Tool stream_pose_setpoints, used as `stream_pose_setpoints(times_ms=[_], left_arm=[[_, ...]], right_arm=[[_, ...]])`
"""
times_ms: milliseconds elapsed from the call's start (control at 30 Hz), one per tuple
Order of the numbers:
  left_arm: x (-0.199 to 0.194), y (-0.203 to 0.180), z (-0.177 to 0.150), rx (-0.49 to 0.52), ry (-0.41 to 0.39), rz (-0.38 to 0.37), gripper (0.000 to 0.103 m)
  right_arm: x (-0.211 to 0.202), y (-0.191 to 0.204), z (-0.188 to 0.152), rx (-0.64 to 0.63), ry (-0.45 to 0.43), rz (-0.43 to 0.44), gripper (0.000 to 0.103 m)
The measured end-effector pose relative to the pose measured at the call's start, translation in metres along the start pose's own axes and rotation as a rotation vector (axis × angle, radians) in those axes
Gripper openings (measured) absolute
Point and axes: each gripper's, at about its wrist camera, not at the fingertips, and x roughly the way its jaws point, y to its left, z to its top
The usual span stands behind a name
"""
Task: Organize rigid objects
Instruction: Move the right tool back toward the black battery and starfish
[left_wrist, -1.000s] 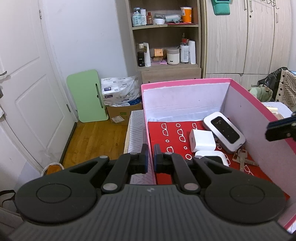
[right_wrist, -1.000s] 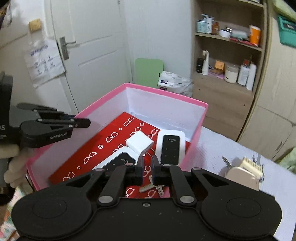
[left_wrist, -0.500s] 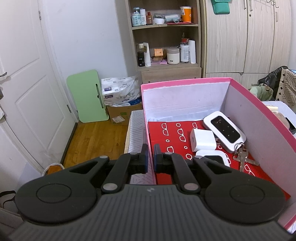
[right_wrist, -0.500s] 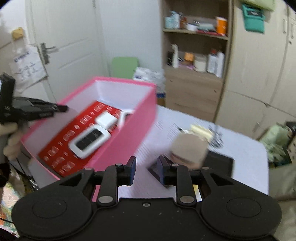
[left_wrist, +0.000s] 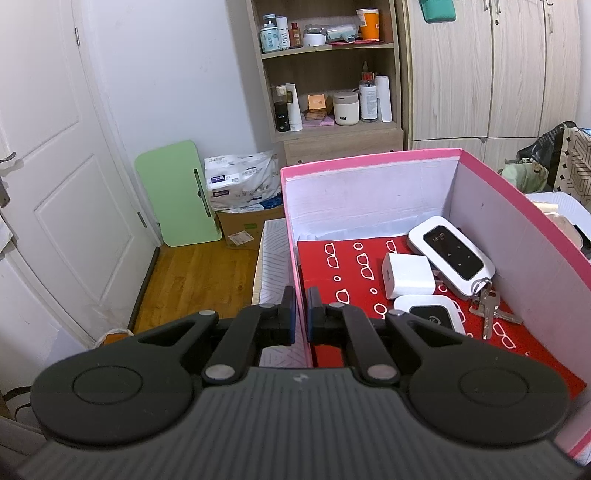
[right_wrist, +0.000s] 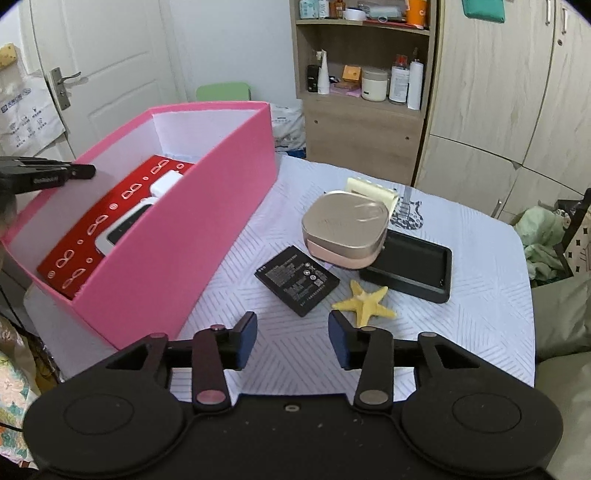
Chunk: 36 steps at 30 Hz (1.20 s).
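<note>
My left gripper (left_wrist: 301, 312) is shut on the near left wall of the pink box (left_wrist: 369, 155). Inside lie a white charger cube (left_wrist: 406, 275), two white pocket routers (left_wrist: 450, 254) and keys (left_wrist: 487, 306). My right gripper (right_wrist: 292, 338) is open and empty above the table, right of the pink box (right_wrist: 192, 236). Just ahead of it lie a black battery (right_wrist: 297, 279), a yellow starfish (right_wrist: 365, 301), a gold and pink case (right_wrist: 345, 229) on a black tray (right_wrist: 417, 264), and a cream comb-like piece (right_wrist: 373, 188).
The table has a white patterned cloth (right_wrist: 461, 295). A wooden shelf unit (right_wrist: 362, 74) and wardrobe doors (right_wrist: 509, 92) stand behind it. A white door (left_wrist: 55, 166) and a green board (left_wrist: 177, 195) are at the left. Clothes (right_wrist: 546, 236) lie at the right.
My right gripper has left the box, swung right over the table and opened wide. My left gripper has stayed shut on the box wall.
</note>
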Motion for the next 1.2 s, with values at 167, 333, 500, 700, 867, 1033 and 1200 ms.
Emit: stream_pose_setpoints(times_ms=[167,333,500,700,867,1033,1200], left_arm=[[0.000,-0.001,0.000,0.002,0.001,0.002,0.005],[0.000,-0.001,0.000,0.003,0.001,0.002,0.005],[0.000,-0.001,0.000,0.004,0.001,0.003,0.005],[0.000,-0.002,0.000,0.006,0.002,0.004,0.005],[0.000,-0.002,0.001,0.007,0.012,0.002,0.005],[0.003,-0.002,0.003,0.014,0.025,0.001,0.005],[0.005,-0.004,0.005,0.023,0.039,0.004,0.005]], right_arm=[[0.010,-0.006,-0.004,0.021,0.011,-0.023,0.063],[0.022,-0.018,-0.007,0.062,0.021,-0.059,0.069],[0.036,-0.031,-0.012,0.074,0.023,-0.126,0.071],[0.050,-0.051,-0.015,0.108,-0.009,-0.178,0.074],[0.055,-0.062,-0.013,0.144,-0.024,-0.140,0.080],[0.065,-0.059,-0.007,0.128,-0.060,-0.112,0.081],[0.065,-0.052,0.000,0.084,-0.028,-0.084,0.055]])
